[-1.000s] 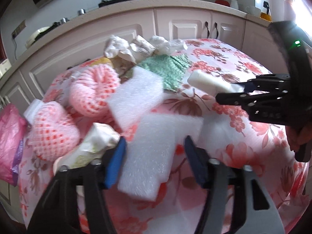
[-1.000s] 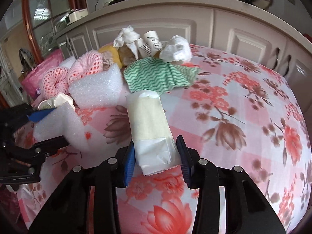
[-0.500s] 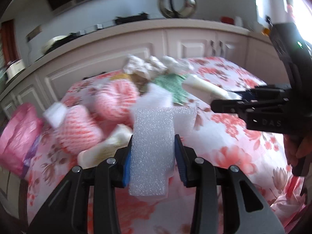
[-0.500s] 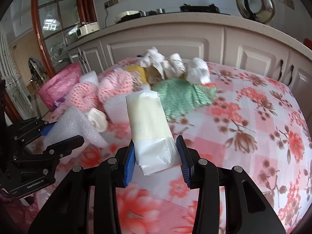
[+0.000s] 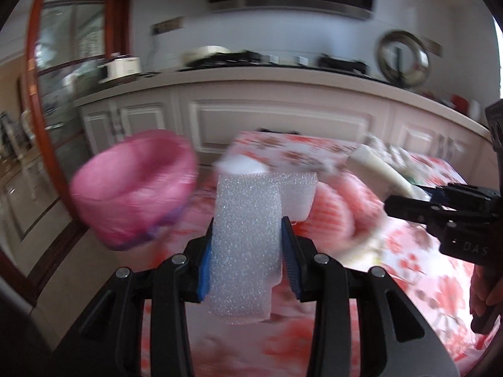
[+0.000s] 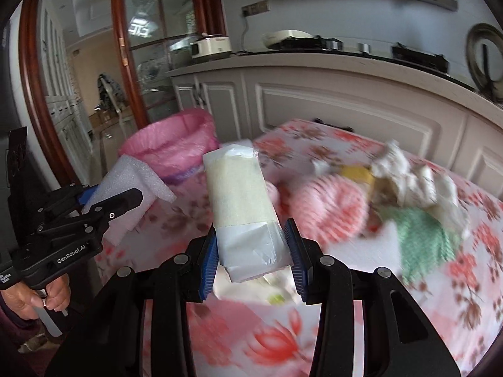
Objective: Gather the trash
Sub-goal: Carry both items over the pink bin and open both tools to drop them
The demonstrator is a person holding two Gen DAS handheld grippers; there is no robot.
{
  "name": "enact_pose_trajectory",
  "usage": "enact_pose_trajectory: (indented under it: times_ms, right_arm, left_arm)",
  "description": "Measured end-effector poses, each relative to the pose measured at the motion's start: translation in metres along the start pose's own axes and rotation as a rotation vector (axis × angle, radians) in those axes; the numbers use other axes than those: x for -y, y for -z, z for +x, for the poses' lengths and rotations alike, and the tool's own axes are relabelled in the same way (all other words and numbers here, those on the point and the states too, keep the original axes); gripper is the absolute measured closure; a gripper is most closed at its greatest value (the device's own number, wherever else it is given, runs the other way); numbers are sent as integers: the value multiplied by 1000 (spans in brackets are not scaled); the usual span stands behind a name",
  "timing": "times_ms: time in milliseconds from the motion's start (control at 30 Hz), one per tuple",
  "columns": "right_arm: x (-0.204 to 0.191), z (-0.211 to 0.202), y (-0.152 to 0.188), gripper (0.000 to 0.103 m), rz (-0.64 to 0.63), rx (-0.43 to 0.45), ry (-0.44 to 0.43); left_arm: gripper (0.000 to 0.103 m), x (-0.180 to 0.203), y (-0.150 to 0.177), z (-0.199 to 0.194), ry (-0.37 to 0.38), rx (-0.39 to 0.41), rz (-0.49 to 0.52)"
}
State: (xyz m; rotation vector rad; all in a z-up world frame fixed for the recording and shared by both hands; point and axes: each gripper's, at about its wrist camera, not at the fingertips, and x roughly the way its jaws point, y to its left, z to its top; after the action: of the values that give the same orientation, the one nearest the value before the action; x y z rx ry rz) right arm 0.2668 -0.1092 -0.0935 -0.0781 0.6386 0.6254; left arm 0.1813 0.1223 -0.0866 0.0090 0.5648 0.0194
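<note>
Here the left gripper [image 5: 246, 246] pinches pebbly white foam [image 5: 245, 238], the right gripper [image 6: 253, 253] a boxy cream carton [image 6: 242, 210].

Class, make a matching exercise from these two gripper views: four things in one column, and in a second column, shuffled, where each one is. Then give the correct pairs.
Things
1. white foam piece
2. cream paper-wrapped packet
3. pink bin liner
4. green zigzag cloth

Places
A. lying on the floral tablecloth
B. between the pads of the right hand-held gripper
C. beside the table, off its edge
D. between the pads of the left hand-held gripper

Pairs: 1-D, 2-B, 3-C, 4-A
</note>
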Motion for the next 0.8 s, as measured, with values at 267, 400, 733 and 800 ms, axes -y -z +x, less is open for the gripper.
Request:
enact_pose_trajectory:
  times_ms: [267, 400, 733, 800]
  right_arm:
    - [-52, 69, -61, 63, -45, -6, -83]
    - [-77, 111, -90, 63, -63, -7, -133]
    - [-108, 199, -141, 63, -29, -25, -177]
    - [-110, 216, -146, 63, -14, -35, -181]
  left_arm:
    - [66, -99, -32, 13, -161, 36, -145]
    - [65, -144, -51, 39, -240, 12, -193]
    - [65, -219, -74, 100, -300, -30, -290]
    - [65, -225, -77, 110, -292, -31, -305]
